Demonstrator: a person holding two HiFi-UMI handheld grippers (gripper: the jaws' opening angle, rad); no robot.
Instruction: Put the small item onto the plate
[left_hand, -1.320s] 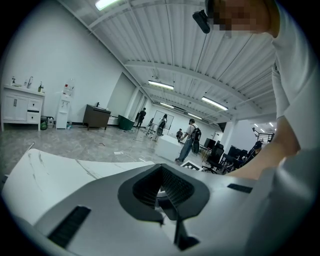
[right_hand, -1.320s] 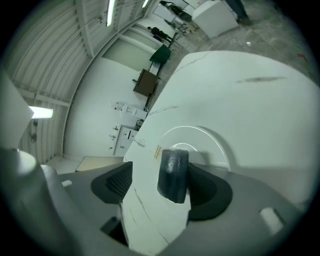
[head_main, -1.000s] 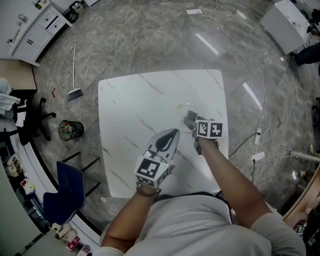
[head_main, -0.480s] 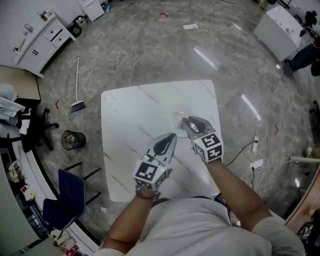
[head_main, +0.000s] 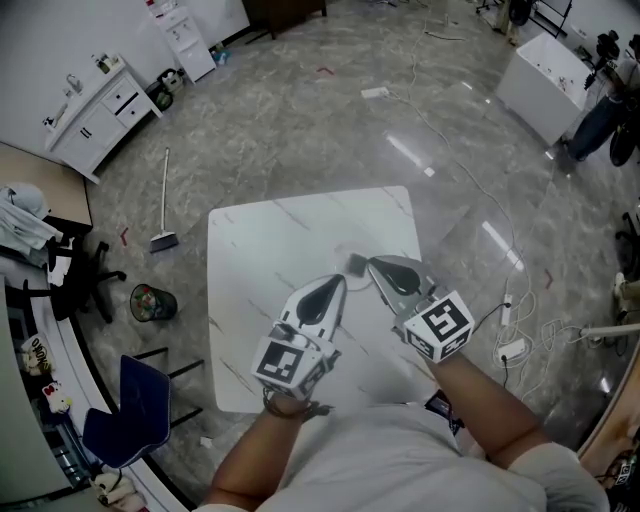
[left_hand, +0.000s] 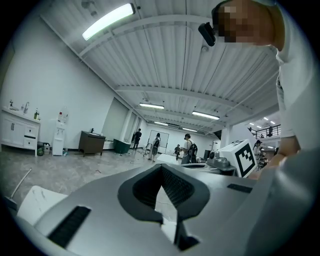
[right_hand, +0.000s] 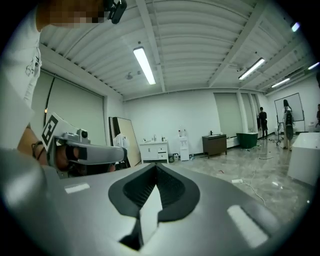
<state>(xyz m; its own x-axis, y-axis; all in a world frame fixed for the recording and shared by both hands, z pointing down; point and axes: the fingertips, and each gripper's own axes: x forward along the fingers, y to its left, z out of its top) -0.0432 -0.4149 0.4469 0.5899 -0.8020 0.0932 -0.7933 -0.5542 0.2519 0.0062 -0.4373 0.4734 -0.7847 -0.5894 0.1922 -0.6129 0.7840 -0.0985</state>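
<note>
Right hand-held gripper (head_main: 369, 263) is clenched shut over the bench (head_main: 250, 240), small grey item (head_main: 355, 263) at its very tip, pinched or not I can't tell, the left hand-held gripper (head_main: 337, 282) farther off.

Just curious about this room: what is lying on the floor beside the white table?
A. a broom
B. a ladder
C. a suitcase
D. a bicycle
A: the head view shows a long-handled broom lying on the grey floor, just off one side of the white table.
</note>
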